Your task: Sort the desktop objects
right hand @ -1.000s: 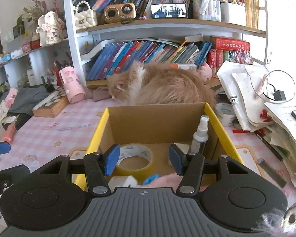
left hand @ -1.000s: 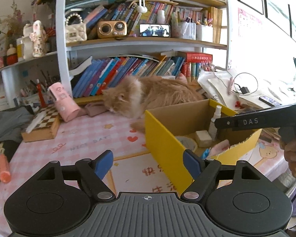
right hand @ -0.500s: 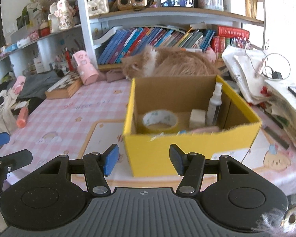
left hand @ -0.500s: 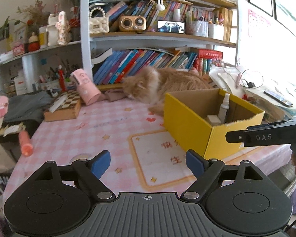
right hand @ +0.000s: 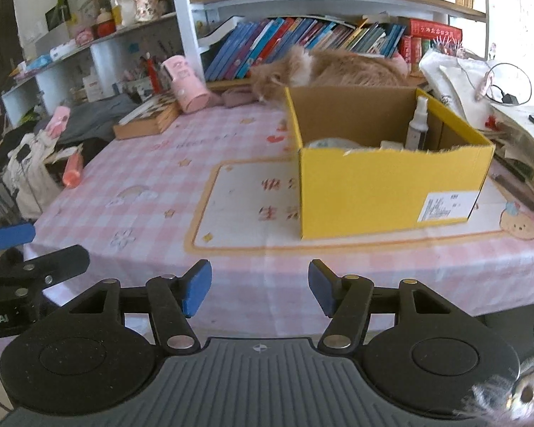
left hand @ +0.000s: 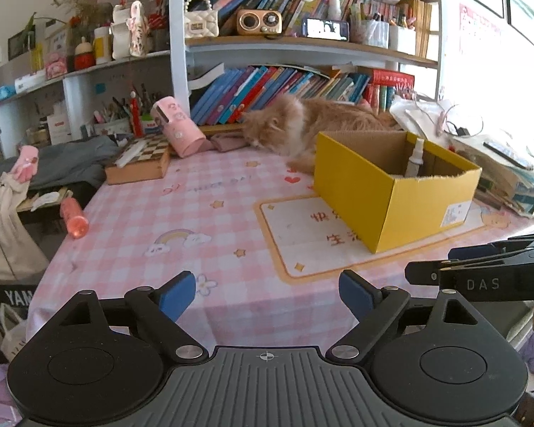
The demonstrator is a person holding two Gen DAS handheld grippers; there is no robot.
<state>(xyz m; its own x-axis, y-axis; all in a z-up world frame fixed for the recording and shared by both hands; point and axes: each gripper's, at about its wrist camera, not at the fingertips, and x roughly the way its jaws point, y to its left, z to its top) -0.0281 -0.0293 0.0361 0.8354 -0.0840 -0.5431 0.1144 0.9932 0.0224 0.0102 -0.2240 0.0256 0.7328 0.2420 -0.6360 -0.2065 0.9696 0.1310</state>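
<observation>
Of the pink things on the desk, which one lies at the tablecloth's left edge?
The small pink-red tube, lying alone at the cloth's left edge; the pink cylindrical holder leans far back beside the chessboard box.

Both grippers tilt downward, side by side. The left gripper (left hand: 267, 293) has its jaws opening, nothing between them; the right gripper (right hand: 260, 288) (narrower gap) is opening too, likewise nothing between its blue pads (right hand: 195, 288).

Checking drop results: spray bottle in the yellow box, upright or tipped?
Upright. The spray bottle stands nozzle-up against the right wall of the yellow box.
</observation>
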